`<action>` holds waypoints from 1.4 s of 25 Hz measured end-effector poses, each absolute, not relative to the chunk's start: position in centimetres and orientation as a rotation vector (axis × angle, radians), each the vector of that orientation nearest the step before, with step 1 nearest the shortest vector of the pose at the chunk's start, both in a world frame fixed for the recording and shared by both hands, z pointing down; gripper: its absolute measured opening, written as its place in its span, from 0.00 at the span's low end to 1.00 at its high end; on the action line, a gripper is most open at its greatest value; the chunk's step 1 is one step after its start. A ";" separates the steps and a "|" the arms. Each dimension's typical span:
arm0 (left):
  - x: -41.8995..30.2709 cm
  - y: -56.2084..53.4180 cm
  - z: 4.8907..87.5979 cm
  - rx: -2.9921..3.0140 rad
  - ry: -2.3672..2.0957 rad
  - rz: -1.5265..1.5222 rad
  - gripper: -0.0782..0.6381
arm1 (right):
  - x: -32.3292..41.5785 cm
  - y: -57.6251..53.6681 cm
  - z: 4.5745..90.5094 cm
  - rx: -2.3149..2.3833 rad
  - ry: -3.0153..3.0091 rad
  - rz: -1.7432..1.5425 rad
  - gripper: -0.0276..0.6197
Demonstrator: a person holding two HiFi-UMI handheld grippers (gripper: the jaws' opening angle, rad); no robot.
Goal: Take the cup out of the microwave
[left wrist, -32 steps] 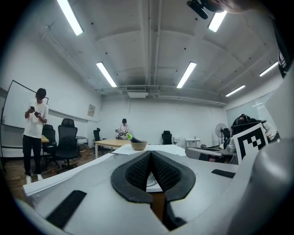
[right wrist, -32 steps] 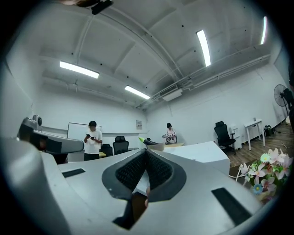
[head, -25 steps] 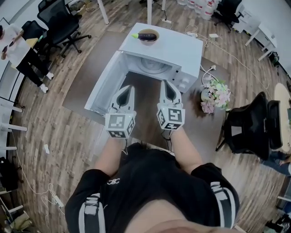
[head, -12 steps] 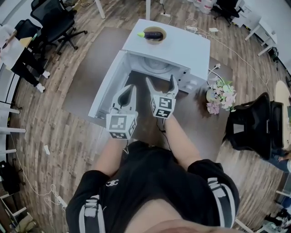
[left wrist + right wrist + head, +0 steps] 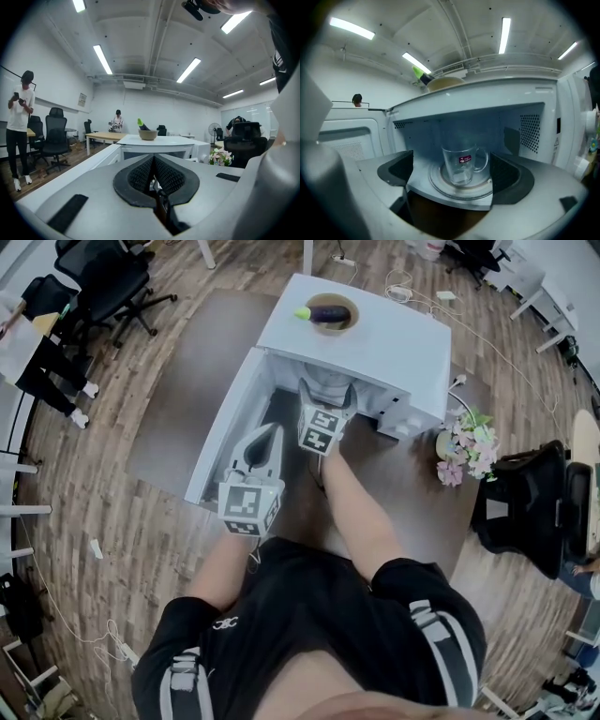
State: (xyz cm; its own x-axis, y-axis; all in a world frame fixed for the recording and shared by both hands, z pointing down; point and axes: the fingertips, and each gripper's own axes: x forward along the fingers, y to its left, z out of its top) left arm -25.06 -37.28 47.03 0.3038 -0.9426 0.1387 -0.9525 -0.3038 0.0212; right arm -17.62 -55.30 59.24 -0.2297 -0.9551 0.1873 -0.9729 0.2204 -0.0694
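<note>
Microwave (image 5: pixel 394 343): stood open on a brown table (image 5: pixel 183 381), its cavity straight ahead of the right gripper.
Door (image 5: pixel 220 427): swung wide, out to the left of the left gripper.
Right gripper (image 5: pixel 454 177): its tips were at the mouth of the cavity. The jaws were opening and already spread wide, and the pads touched nothing.
Left gripper (image 5: pixel 153 161): jaws pressed together with nothing between them. It was outside the cavity, behind and left of the right gripper.
Turntable (image 5: pixel 440 187): lay just ahead of the right gripper's tips.
Bowl (image 5: pixel 330 313): sat on the microwave's top, above and beyond the right gripper, holding a dark vegetable with a green end.
Cup (image 5: pixel 461 164): clear glass with a red label, upright on the turntable. It stood ahead of the right gripper in line with the gap, handle toward the right jaw, untouched.
</note>
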 end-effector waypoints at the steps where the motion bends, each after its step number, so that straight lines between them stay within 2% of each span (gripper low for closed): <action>1: -25.2 -37.6 47.4 2.454 -1.787 0.160 0.11 | -17.8 -56.0 59.7 1.885 -2.358 0.269 0.80; 18: -25.7 -40.3 49.5 2.460 -1.762 0.177 0.11 | -17.7 -63.7 63.4 1.844 -2.227 0.405 0.79; 20: -25.9 -40.1 49.6 2.462 -1.769 0.174 0.11 | -17.7 -63.8 63.5 1.835 -2.217 0.399 0.76; 22: -26.0 -39.8 49.7 2.467 -1.781 0.179 0.11 | -17.6 -63.7 63.4 1.833 -2.211 0.378 0.65; 35: -25.1 -36.7 48.3 2.496 -1.794 0.182 0.11 | -16.8 -57.7 62.5 1.774 -2.334 0.330 0.64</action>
State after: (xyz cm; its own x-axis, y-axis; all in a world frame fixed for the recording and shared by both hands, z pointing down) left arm -25.09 -36.73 48.31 0.3148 -0.9399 0.1324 -0.9473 -0.3199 -0.0183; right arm -16.81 -57.67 62.49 -0.2649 -0.9216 0.2838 -0.9641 0.2584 -0.0608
